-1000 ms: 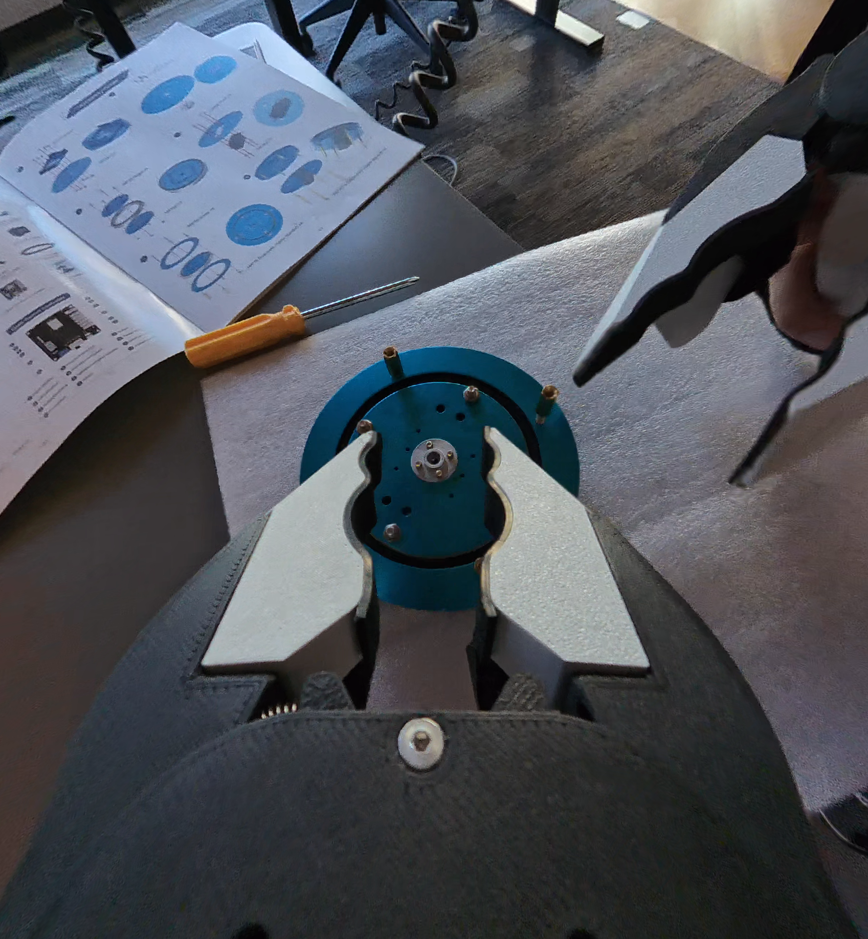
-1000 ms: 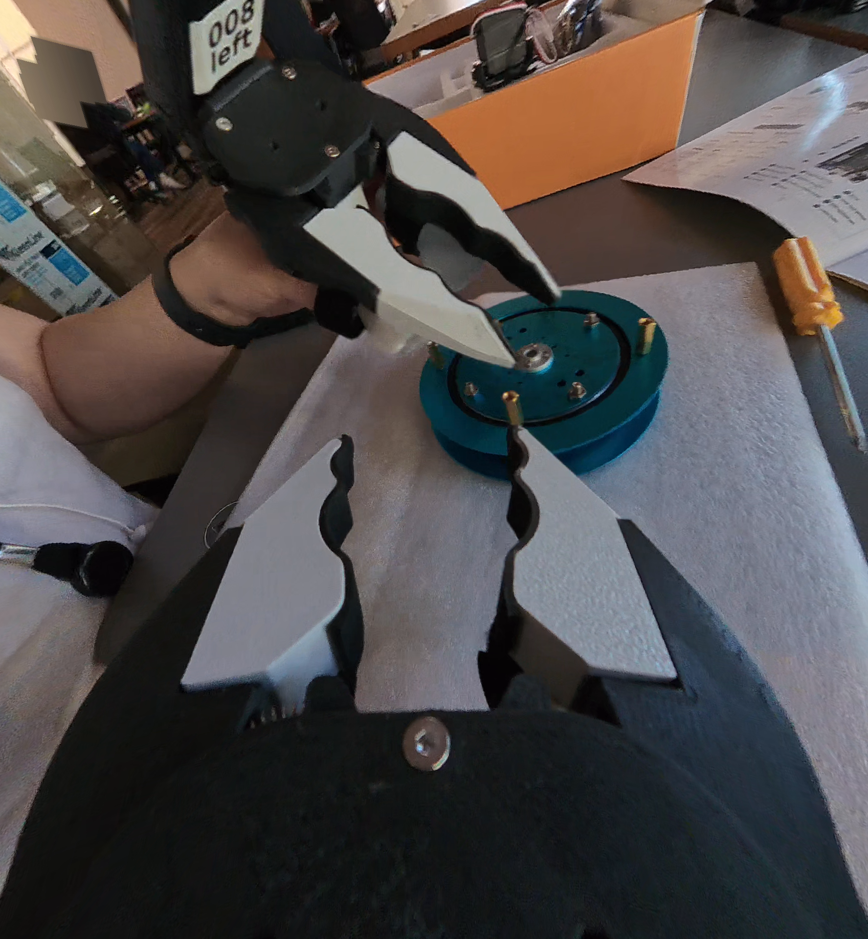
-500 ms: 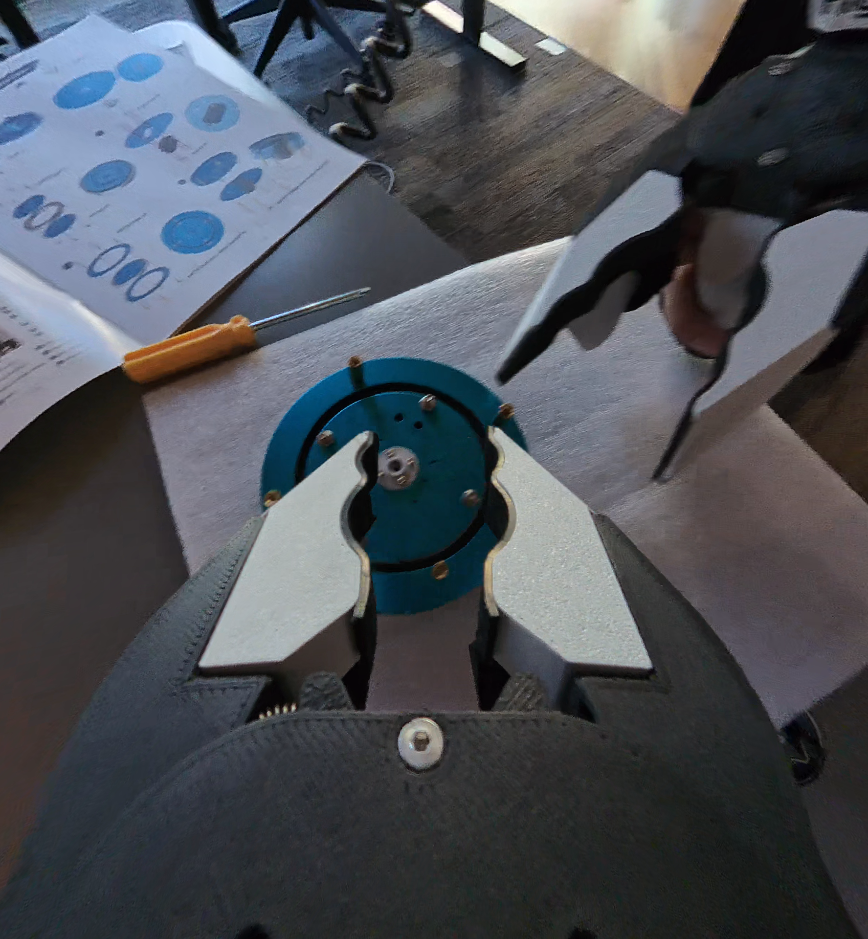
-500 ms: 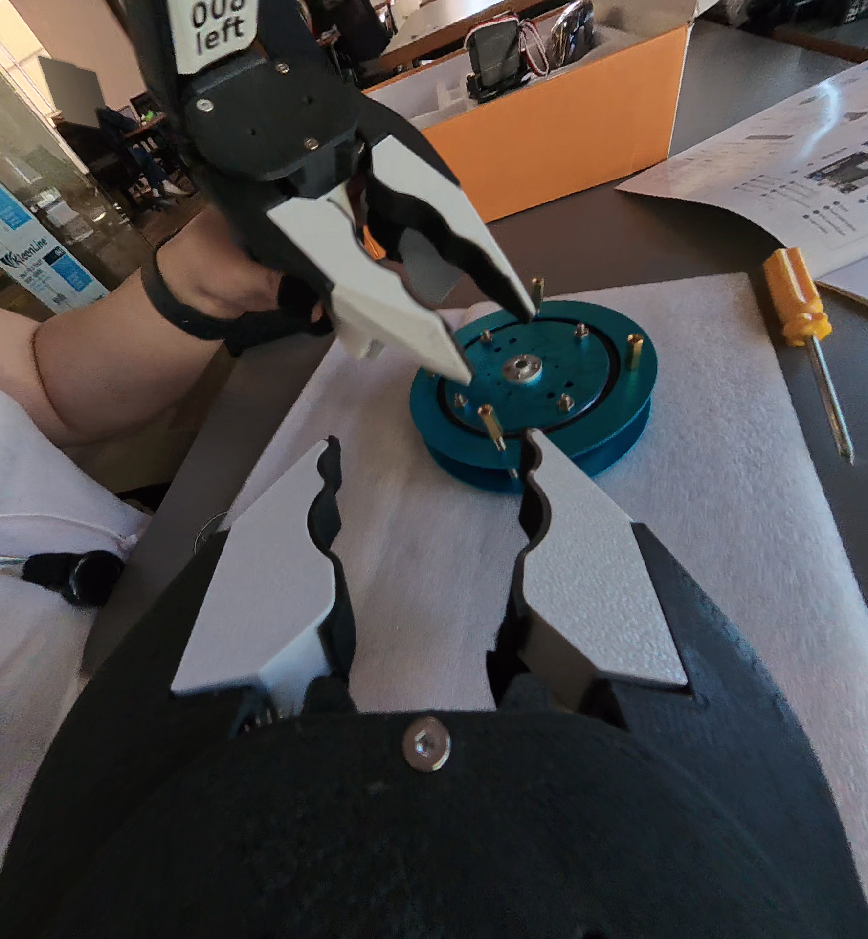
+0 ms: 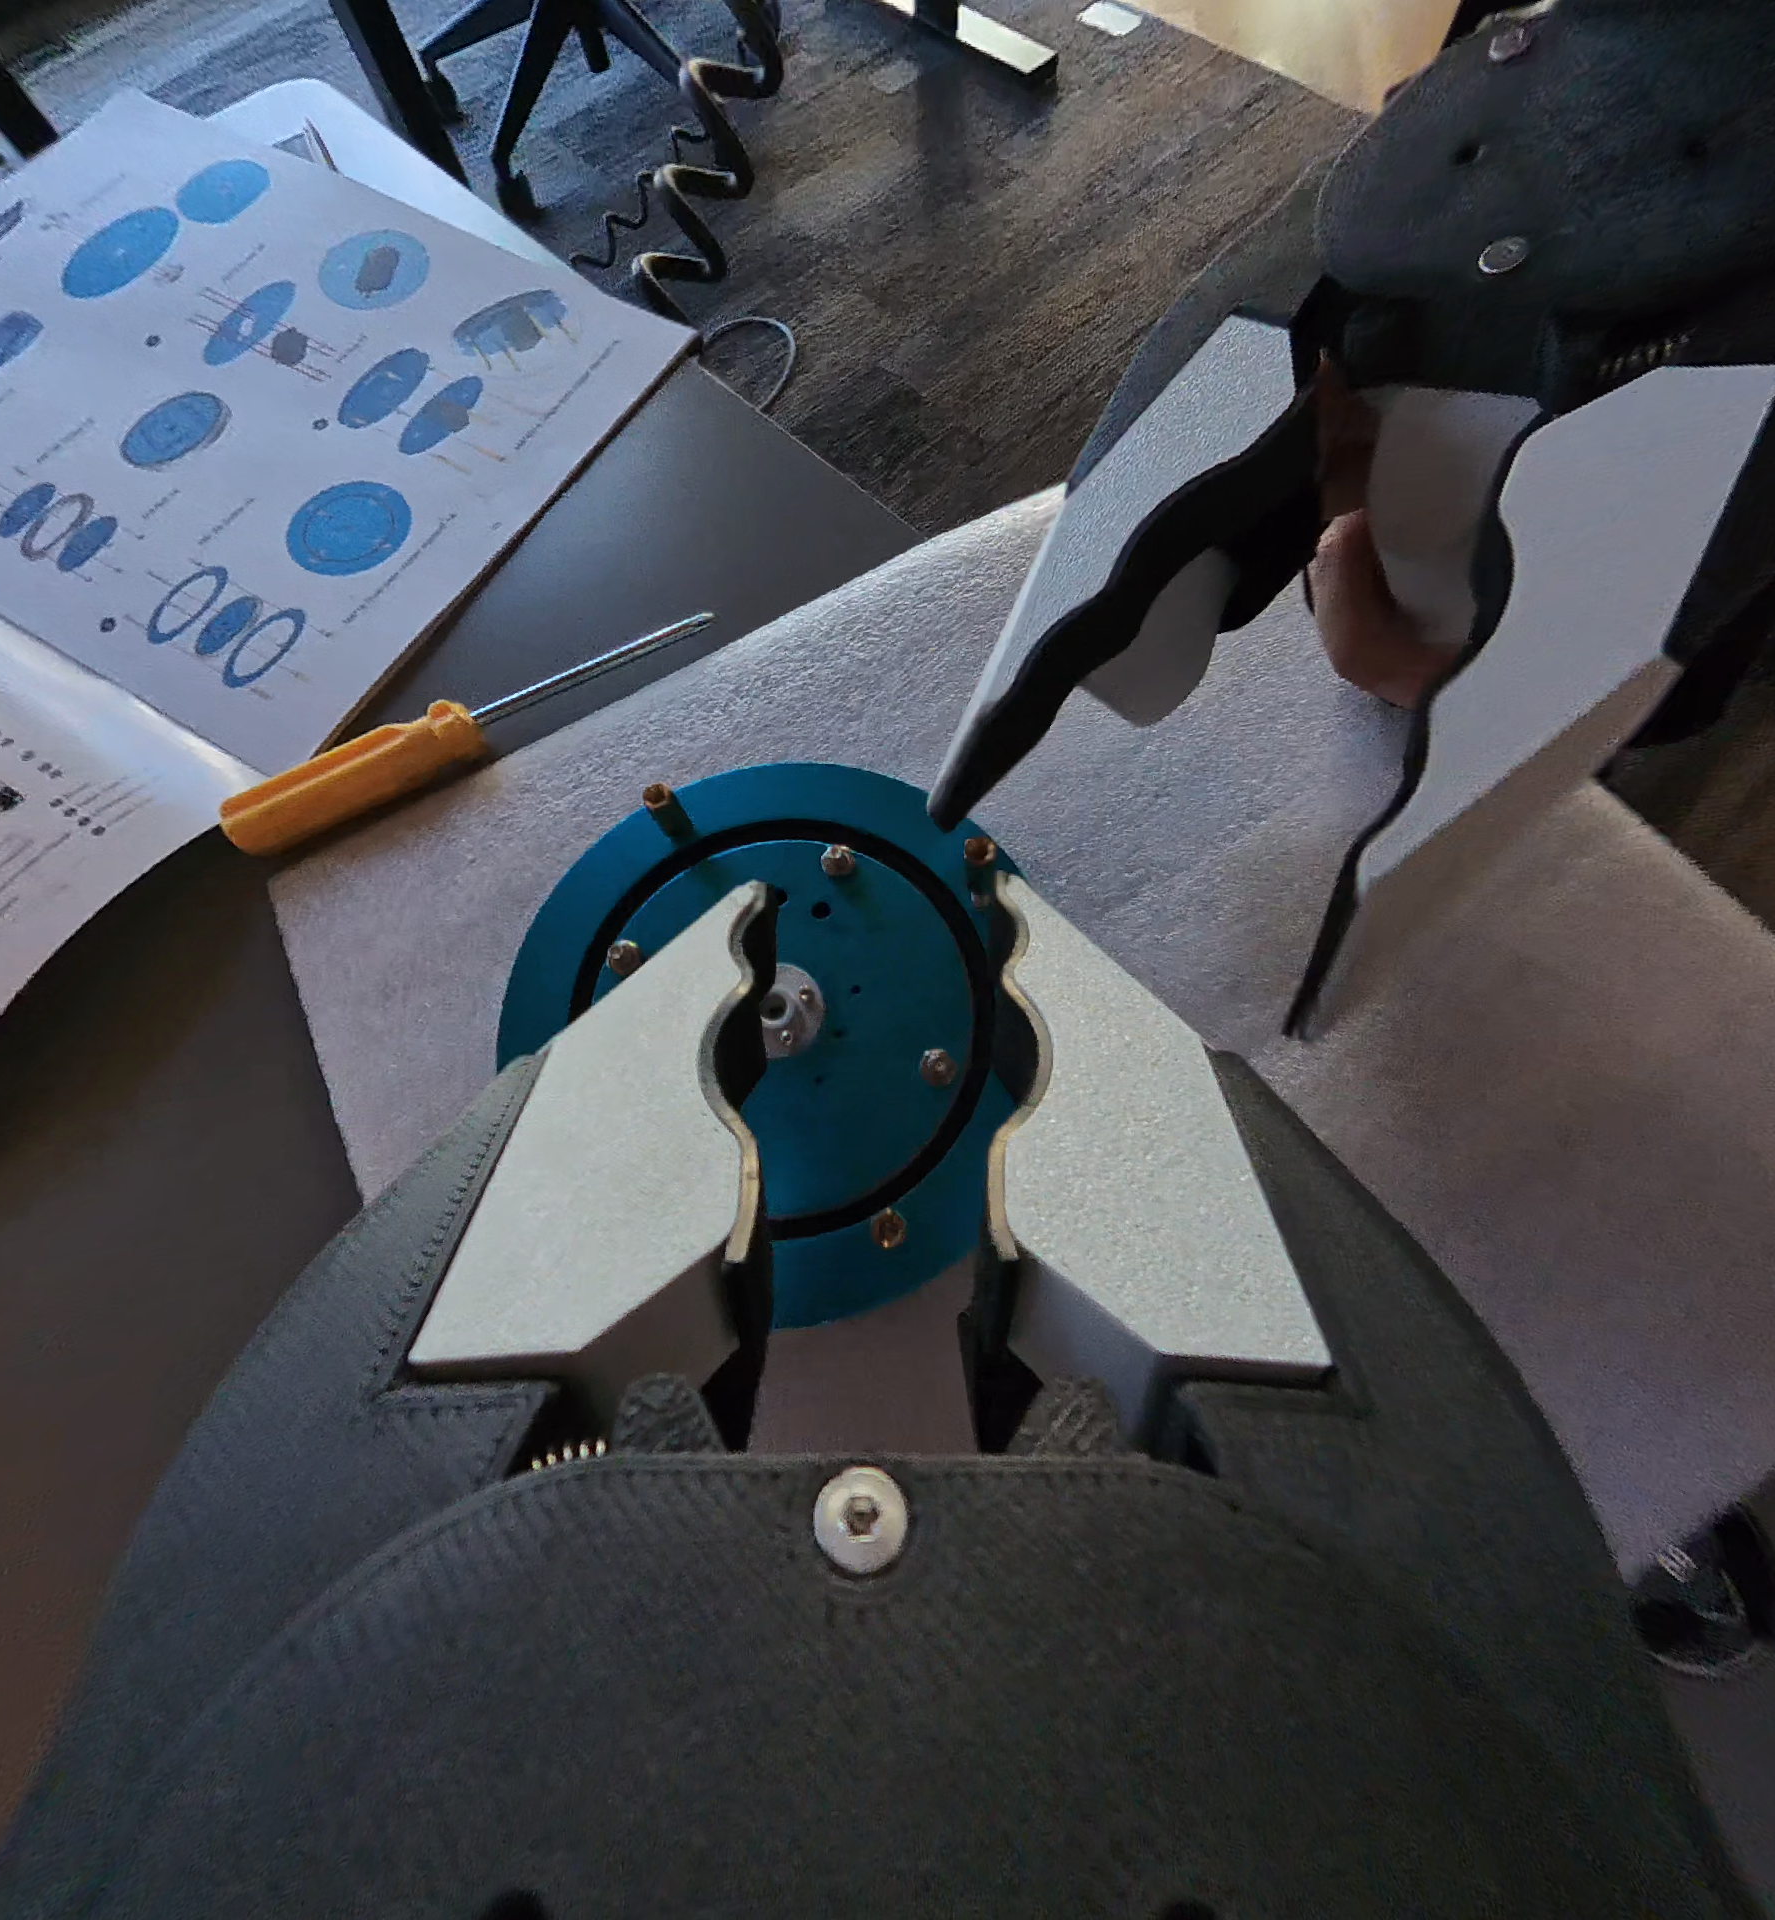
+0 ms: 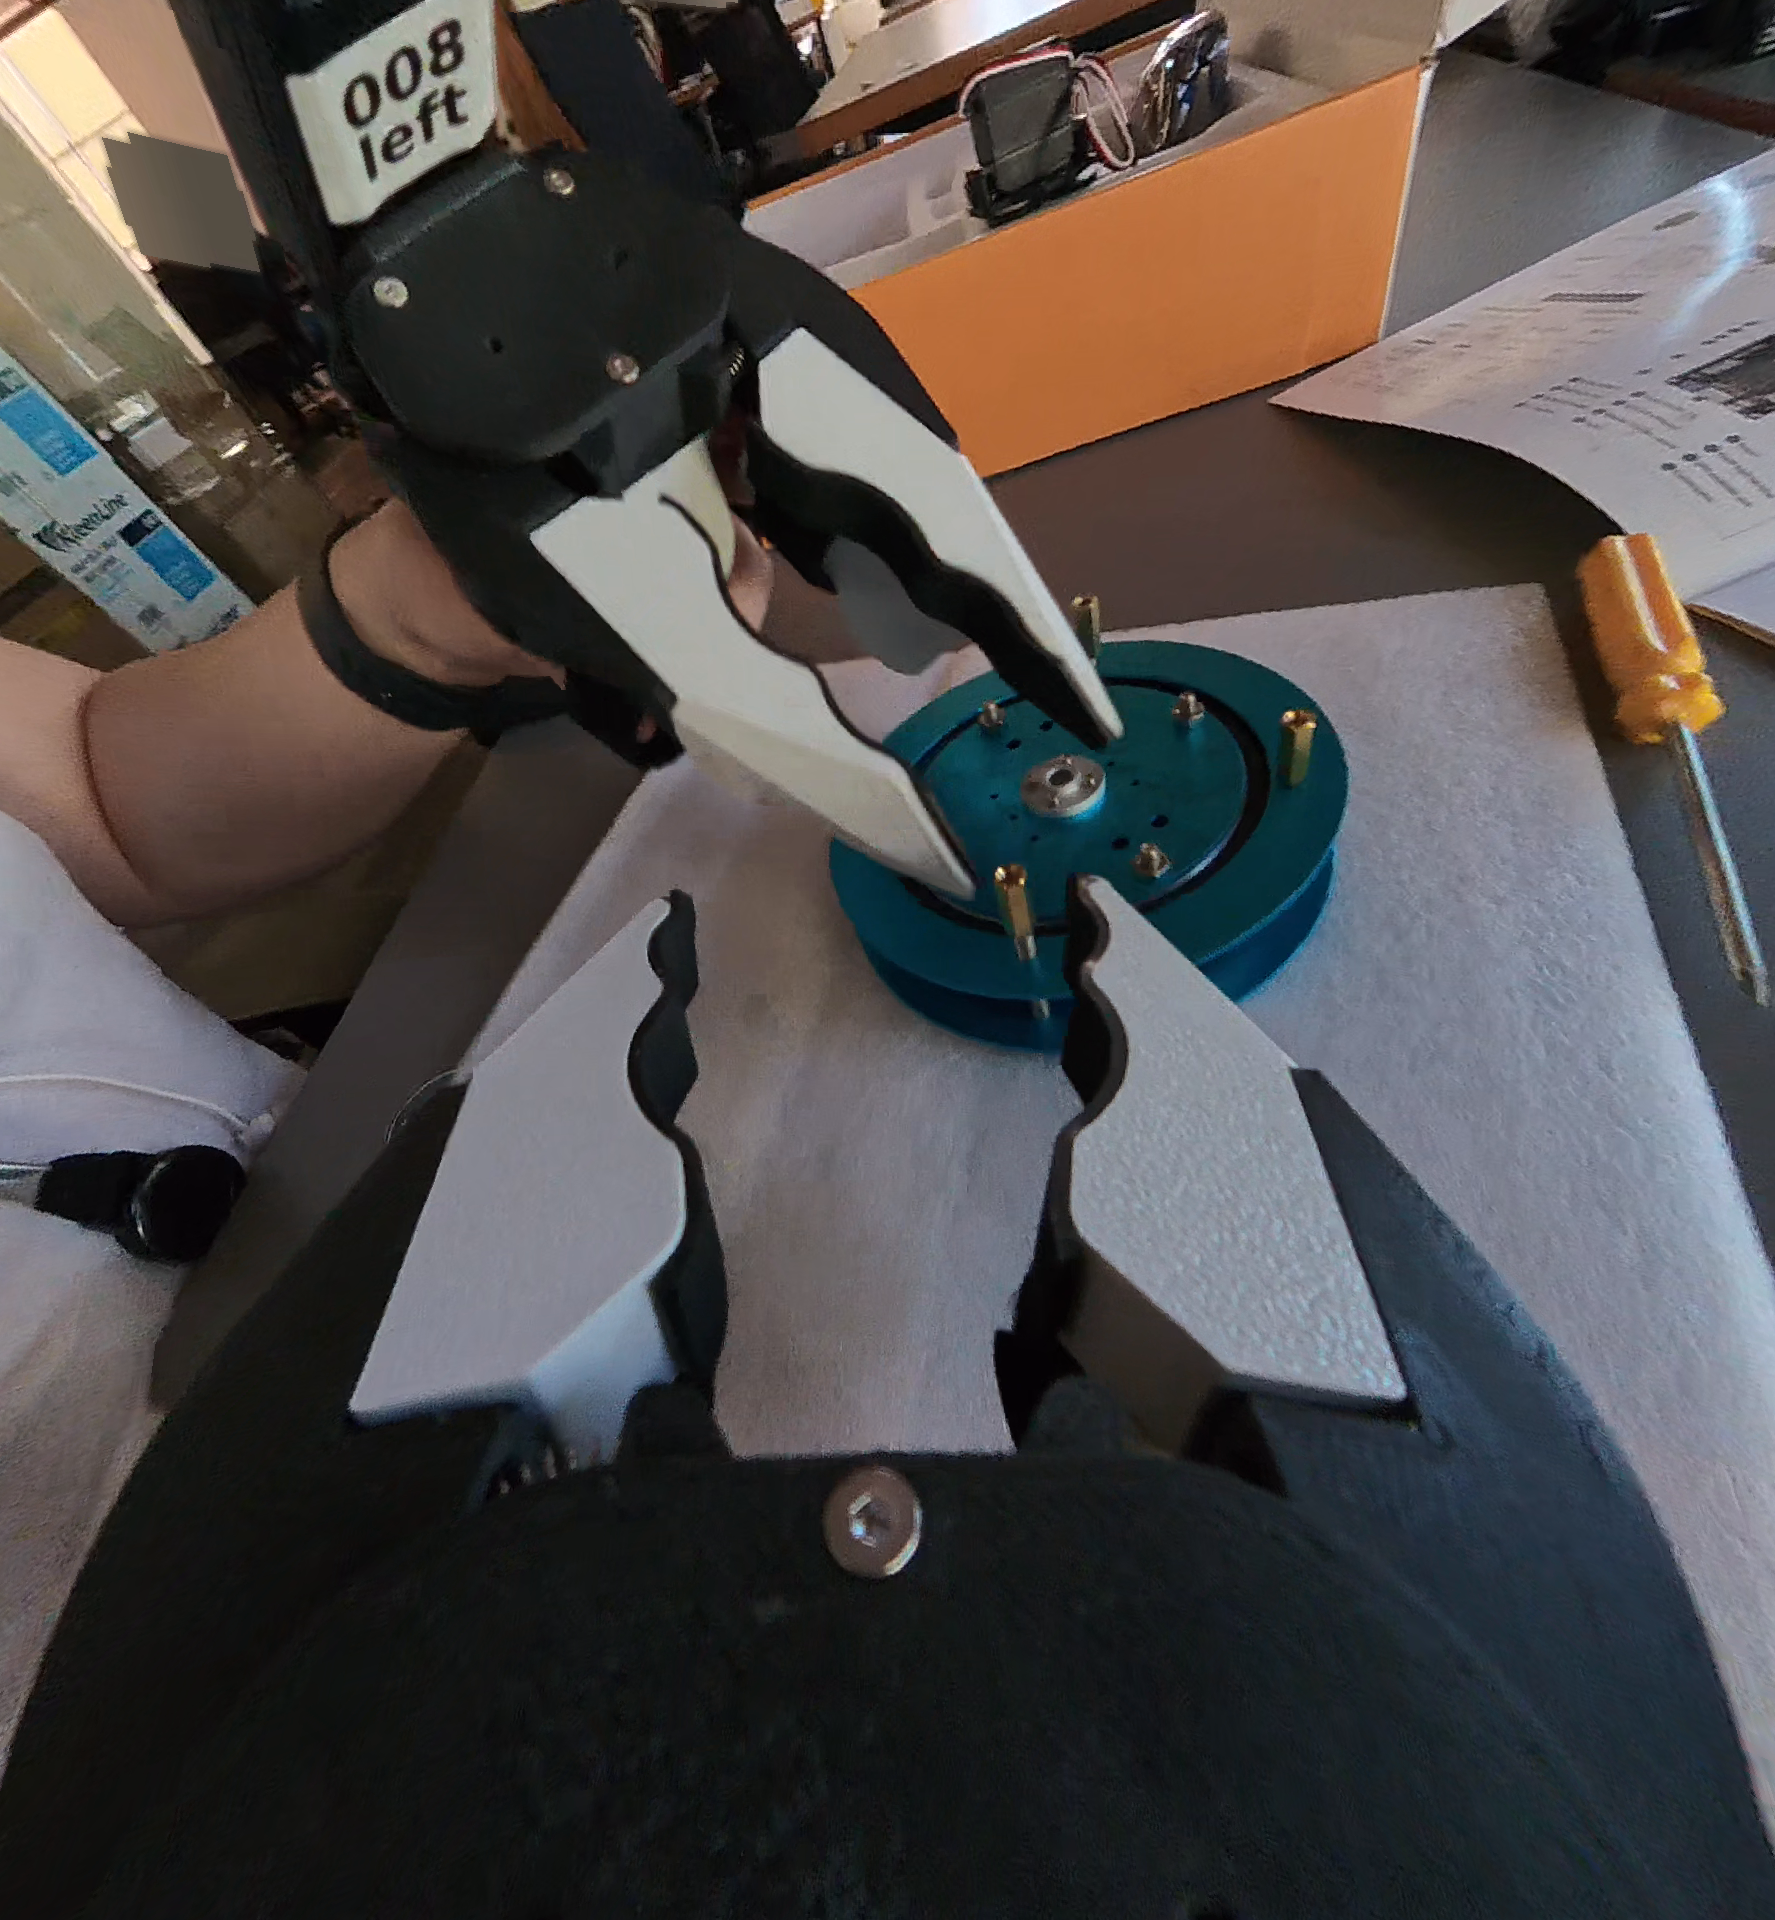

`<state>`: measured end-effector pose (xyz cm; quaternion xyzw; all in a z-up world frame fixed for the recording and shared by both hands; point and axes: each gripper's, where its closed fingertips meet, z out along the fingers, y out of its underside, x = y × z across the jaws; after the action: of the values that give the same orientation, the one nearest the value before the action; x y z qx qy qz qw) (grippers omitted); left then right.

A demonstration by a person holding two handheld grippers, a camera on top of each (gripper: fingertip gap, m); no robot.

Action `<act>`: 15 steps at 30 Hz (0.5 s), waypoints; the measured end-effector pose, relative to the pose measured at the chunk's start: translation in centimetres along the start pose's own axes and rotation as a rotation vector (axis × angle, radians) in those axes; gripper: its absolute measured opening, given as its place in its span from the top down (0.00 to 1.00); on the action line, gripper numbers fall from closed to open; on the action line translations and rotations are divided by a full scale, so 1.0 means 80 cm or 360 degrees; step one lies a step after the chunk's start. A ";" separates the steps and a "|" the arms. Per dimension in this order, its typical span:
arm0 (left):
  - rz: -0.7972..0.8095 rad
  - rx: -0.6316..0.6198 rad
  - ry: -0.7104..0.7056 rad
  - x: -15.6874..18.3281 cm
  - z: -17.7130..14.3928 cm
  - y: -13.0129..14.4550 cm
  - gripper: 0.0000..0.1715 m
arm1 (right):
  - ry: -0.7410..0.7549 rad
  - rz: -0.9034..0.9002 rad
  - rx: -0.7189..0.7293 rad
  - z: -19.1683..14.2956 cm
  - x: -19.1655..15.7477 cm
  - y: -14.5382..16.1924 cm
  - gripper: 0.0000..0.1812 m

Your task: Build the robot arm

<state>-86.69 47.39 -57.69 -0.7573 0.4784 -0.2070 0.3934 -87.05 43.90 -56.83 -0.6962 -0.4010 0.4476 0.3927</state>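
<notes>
A blue metal wheel (image 5: 862,1132) with a silver hub and brass standoffs on its rim lies flat on a white foam mat (image 5: 1434,1091). My left gripper (image 5: 878,904) is open and empty just above the wheel's top face, its fingers spanning the inner disc. It also shows in the right wrist view (image 6: 1034,810), tips either side of the hub. My right gripper (image 6: 878,899) is open and empty at the near rim of the wheel (image 6: 1195,821), its right fingertip beside a brass standoff (image 6: 1013,899). In the left wrist view the right gripper (image 5: 1122,925) hangs over the far right rim.
An orange-handled screwdriver (image 6: 1652,665) lies at the mat's edge beside an open printed manual (image 6: 1641,405). An orange box (image 6: 1122,270) with parts stands behind the wheel. A person's forearm (image 6: 218,758) holds the left gripper. Chair legs and a coiled cable (image 5: 696,177) are on the floor. My left tips are roughly 5 centimetres from the blue metal wheel (image 5: 862,1132).
The left gripper drew back off the hub, then came down over the wheel with its tips astride the hub. The right gripper closed in on the wheel's rim. Both stayed open.
</notes>
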 end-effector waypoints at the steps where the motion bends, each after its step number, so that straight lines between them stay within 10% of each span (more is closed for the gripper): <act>1: 0.0030 -0.0014 -0.0037 -0.002 0.005 0.000 0.77 | -0.0019 0.0002 -0.0009 0.004 -0.001 0.000 0.61; 15: 0.0120 -0.0059 -0.0036 0.005 0.010 0.003 0.74 | -0.0054 -0.0038 -0.0055 0.008 -0.007 0.007 0.61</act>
<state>-86.12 47.30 -58.39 -0.7482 0.5058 -0.1747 0.3923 -87.65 43.30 -57.38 -0.6903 -0.4235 0.4477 0.3791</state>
